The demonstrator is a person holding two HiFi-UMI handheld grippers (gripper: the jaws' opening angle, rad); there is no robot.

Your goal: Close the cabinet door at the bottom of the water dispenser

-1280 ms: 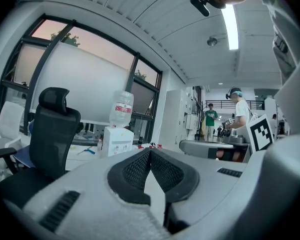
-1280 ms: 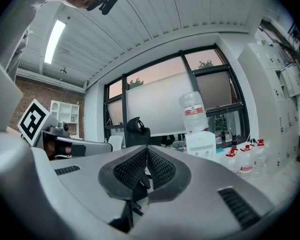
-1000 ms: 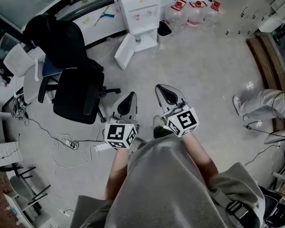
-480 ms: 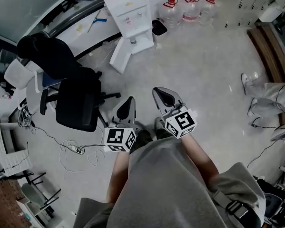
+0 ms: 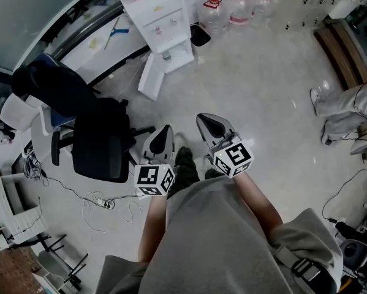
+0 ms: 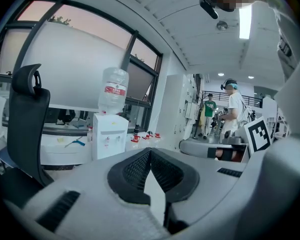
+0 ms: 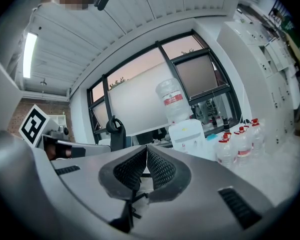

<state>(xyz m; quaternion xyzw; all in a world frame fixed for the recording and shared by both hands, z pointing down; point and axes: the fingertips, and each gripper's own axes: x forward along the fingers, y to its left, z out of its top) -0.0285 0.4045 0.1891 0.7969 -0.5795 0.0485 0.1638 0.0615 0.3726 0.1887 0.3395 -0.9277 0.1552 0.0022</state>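
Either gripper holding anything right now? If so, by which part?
Nothing is held. The left gripper and right gripper both have jaws shut with nothing between them, well short of the dispenser's open door.

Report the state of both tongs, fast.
Left grey tongs: closed, tips together, holding nothing.
Right grey tongs: closed, tips together, holding nothing.

No legible text; red label point(image 6: 114, 90) on bottle point(image 6: 113, 78) atop water dispenser point(image 6: 109, 136) too small.
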